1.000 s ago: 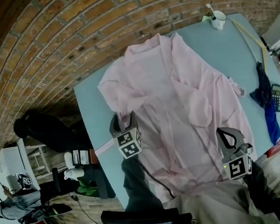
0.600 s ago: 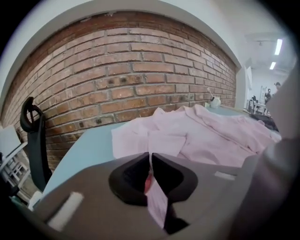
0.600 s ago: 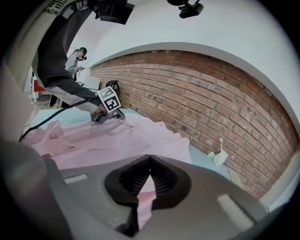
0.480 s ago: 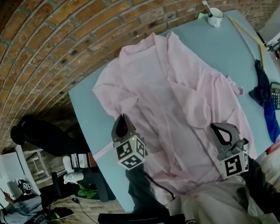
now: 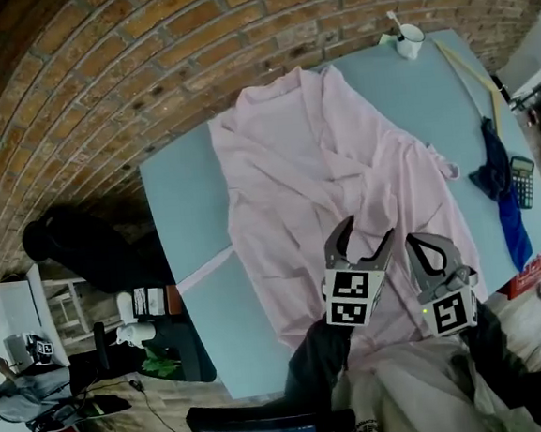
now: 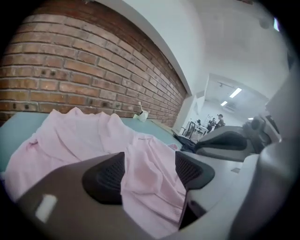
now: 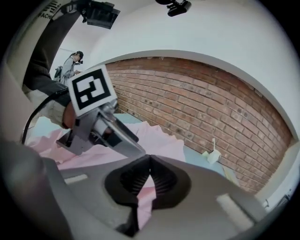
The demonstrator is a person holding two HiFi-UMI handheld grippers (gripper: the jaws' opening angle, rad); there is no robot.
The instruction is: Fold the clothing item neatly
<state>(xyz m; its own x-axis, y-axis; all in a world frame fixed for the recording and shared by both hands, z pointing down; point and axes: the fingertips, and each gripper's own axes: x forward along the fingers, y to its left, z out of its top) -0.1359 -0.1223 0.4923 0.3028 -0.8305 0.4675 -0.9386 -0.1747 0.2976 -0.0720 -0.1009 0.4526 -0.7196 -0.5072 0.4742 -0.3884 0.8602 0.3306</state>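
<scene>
A pale pink shirt (image 5: 323, 168) lies spread on the light blue table (image 5: 184, 246), its left side folded in toward the middle. My left gripper (image 5: 366, 233) hovers over the shirt's near right part; its jaws have just been opening and now stand open. In the left gripper view, pink cloth (image 6: 150, 164) shows in the gap of the left gripper (image 6: 150, 171), with no pad pressing on it. Close beside it on the right, my right gripper (image 5: 425, 244) is shut on the shirt's near edge. The right gripper view shows a pink fold (image 7: 146, 197) pinched in the right gripper (image 7: 149, 176).
A white cup (image 5: 410, 38) with a stick in it stands at the table's far right corner. A long wooden stick (image 5: 469, 66), a dark blue cloth (image 5: 502, 190) and a calculator (image 5: 523, 182) lie along the right edge. A brick wall (image 5: 143, 52) runs behind the table.
The left gripper shut on the shirt's left edge, swung right across the shirt and opened beside the right gripper. The shirt's left side now lies folded inward. The right gripper barely moved.
</scene>
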